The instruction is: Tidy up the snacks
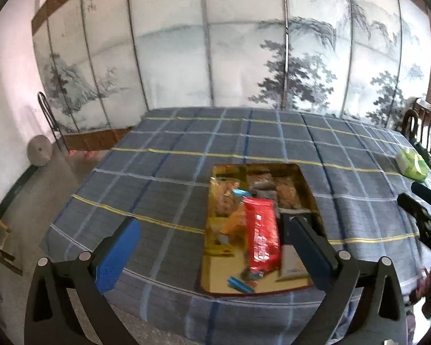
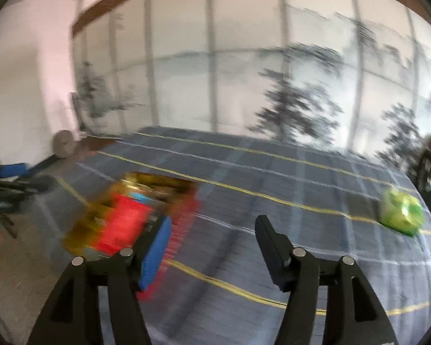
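A gold tray [image 1: 301, 175] lies on the blue plaid tablecloth [image 1: 172, 158] and holds several snack packets. A red packet [image 1: 263, 235] lies on top near the tray's middle, with a small blue wrapper [image 1: 241, 284] in front of it. My left gripper [image 1: 212, 227] is open above the tray's near end, holding nothing. My right gripper [image 2: 212, 230] is open and empty over the cloth, to the right of the tray [image 2: 80, 235] and the red packet [image 2: 123, 224]. The right wrist view is blurred. A green packet [image 2: 402, 212] lies far right on the cloth.
The green packet also shows in the left wrist view [image 1: 412, 164] near the table's right edge. A painted folding screen [image 1: 215, 43] stands behind the table. Wooden chairs [image 1: 425, 126] are at the far right. A round grey object [image 1: 39, 151] sits on the floor at left.
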`<action>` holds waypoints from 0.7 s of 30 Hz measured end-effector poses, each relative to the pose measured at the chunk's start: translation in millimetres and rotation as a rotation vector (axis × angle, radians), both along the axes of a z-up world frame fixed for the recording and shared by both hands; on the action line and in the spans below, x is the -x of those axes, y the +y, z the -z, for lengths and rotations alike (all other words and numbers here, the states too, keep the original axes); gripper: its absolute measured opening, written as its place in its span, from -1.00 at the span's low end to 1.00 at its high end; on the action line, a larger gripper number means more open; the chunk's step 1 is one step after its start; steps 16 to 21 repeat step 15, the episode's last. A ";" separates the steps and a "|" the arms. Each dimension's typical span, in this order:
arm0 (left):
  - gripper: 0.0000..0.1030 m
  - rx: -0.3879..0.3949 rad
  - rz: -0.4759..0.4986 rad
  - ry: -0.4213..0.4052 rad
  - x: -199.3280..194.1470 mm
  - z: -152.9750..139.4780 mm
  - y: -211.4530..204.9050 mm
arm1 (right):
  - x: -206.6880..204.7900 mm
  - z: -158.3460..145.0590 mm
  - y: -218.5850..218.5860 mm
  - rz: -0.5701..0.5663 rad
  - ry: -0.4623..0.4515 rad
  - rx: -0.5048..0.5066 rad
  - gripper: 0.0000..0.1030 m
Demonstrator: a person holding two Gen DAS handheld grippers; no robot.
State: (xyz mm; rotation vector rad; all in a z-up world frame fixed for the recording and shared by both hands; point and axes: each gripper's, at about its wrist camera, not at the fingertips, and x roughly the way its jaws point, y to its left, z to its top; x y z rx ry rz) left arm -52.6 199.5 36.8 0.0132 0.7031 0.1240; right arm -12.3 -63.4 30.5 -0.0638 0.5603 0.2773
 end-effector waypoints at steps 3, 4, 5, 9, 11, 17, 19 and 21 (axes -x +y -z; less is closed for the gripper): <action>0.98 0.024 -0.010 -0.017 0.5 0.3 -5.4 | -23.8 21.8 -53.0 0.117 0.063 0.055 0.22; 0.98 0.027 -0.006 -0.015 -0.1 0.1 -8.4 | -33.8 31.7 -74.8 0.171 0.092 0.084 0.22; 0.98 0.026 -0.004 -0.014 -0.7 -0.2 -11.5 | -49.0 45.7 -103.7 0.235 0.155 0.109 0.22; 0.98 -0.030 -0.017 -0.017 -3.4 -1.2 -29.4 | -81.5 83.9 -186.3 0.389 0.296 0.115 0.22; 0.98 -0.052 -0.031 -0.007 -5.4 -0.9 -34.4 | -91.7 95.5 -218.1 0.454 0.333 0.100 0.22; 0.98 -0.091 -0.040 0.045 -15.5 2.7 -44.2 | -109.3 112.6 -256.9 0.515 0.373 0.083 0.23; 0.98 -0.091 -0.040 0.045 -15.5 2.7 -44.2 | -109.3 112.6 -256.9 0.515 0.373 0.083 0.23; 0.98 -0.091 -0.040 0.045 -15.5 2.7 -44.2 | -109.3 112.6 -256.9 0.515 0.373 0.083 0.23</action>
